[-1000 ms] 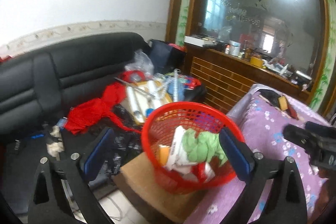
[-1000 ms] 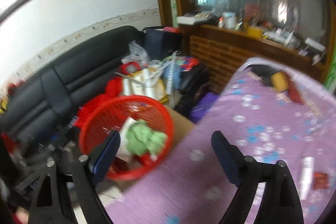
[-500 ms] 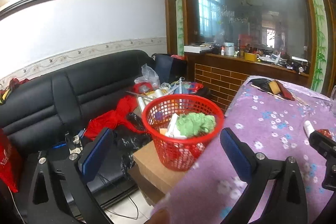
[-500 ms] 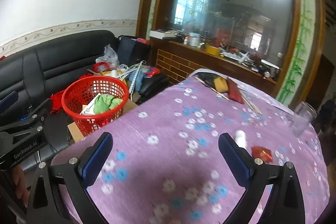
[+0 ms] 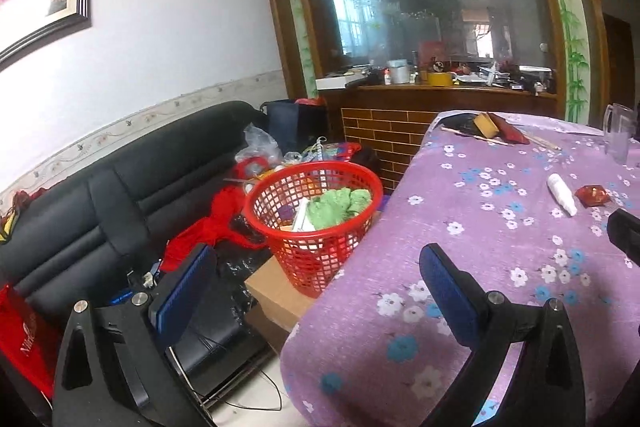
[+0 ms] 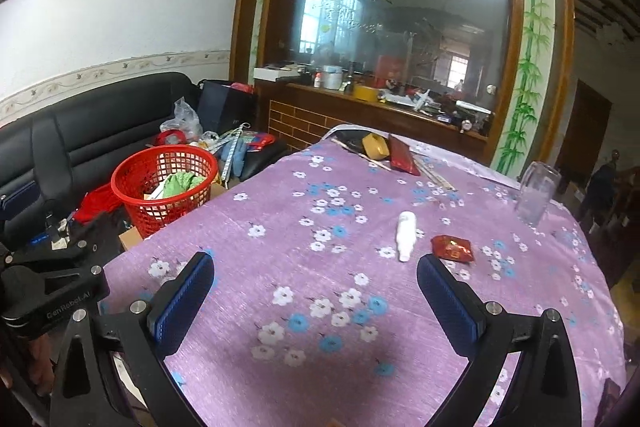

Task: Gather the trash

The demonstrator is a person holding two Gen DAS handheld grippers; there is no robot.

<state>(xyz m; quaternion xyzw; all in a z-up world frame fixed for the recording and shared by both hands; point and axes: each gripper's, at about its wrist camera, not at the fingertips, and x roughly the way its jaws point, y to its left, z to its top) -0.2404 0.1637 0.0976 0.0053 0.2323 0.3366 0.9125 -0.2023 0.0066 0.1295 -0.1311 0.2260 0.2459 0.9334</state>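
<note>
Trash already fills the red basket [image 6: 162,183] at ten o'clock, yet a white bottle [image 6: 405,235] and red wrapper [image 6: 453,247] lie on the surface [image 6: 280,227] at one o'clock, both grippers' fingers spread empty.

white bottle [image 6: 405,235]: lying flat on purple tabletop [image 6: 280,235] | red wrapper [image 6: 453,248]: crumpled, just beside bottle | red basket [image 6: 160,187]: upright beside tabletop, green cloth [image 6: 180,183] inside
</note>
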